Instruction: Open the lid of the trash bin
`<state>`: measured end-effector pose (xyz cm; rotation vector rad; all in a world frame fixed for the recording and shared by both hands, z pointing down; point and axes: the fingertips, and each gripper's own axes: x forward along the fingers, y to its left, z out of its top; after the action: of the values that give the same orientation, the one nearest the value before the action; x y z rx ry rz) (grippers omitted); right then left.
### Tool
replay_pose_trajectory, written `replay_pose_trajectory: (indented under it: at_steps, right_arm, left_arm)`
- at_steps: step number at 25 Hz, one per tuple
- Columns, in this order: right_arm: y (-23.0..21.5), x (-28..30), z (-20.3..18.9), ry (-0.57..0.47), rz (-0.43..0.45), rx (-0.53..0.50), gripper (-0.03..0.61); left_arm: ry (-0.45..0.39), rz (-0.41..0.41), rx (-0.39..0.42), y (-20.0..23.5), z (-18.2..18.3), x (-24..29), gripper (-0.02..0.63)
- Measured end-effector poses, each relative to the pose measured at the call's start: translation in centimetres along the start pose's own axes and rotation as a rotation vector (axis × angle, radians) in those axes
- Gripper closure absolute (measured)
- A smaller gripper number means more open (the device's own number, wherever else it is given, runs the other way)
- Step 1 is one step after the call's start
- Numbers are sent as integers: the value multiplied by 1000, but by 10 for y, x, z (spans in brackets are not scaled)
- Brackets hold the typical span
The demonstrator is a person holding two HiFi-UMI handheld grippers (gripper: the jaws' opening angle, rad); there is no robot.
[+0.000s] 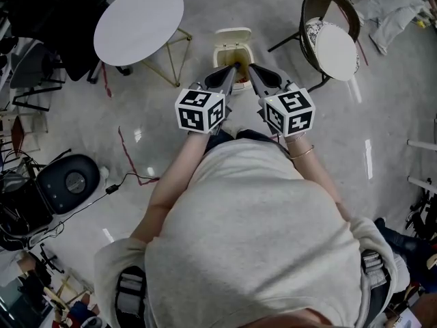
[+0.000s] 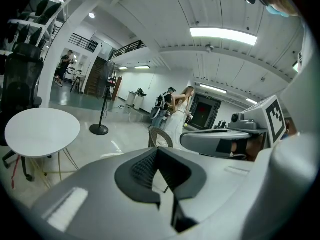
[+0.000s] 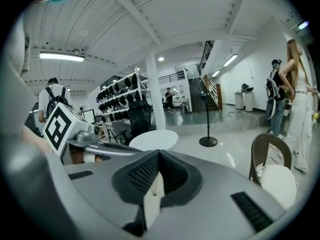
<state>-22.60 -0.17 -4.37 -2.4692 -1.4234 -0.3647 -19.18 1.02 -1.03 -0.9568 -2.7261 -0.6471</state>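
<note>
Left gripper view: the left gripper (image 2: 158,150) has its jaws brought together at the tips, with nothing between them. Pale floor shows through the slit below the dark ribbed pads.
Right gripper view: the right gripper (image 3: 159,153) is the same, its tips meeting and nothing held.
Pairing: in the head view the two grippers sit side by side, close but apart. The left marker cube (image 1: 200,111) and the right marker cube (image 1: 289,112) face up to the camera, and the tips angle forward and toward each other.
Trash bin: the cream trash bin (image 1: 233,39) stands on the floor just beyond the tips, whose ends overlap its near edge. From this steep angle I cannot tell whether its lid is up or down.
Left of bin: a round white table (image 1: 138,23) on thin gold-coloured legs stands near the bin.
Right of bin: a wicker chair (image 1: 315,9) carries a round white cushion (image 1: 336,51).
Floor: the glossy grey floor (image 1: 382,135) has a red tape line (image 1: 126,149). A dark round device (image 1: 72,181) with a cable lies at the lower left.
Person: a pale top (image 1: 259,231) fills the lower head view.
Background: in the right gripper view, people (image 3: 299,99) stand at the far right, beyond a floor stand (image 3: 208,121).
</note>
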Motion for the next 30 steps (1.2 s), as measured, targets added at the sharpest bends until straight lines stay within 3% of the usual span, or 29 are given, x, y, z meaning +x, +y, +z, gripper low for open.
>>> replay_pose_trajectory:
  at_steps: [30]
  right_arm:
    - [0, 2, -12, 34, 9, 20, 572]
  left_arm:
    - [23, 14, -41, 4, -12, -2, 607]
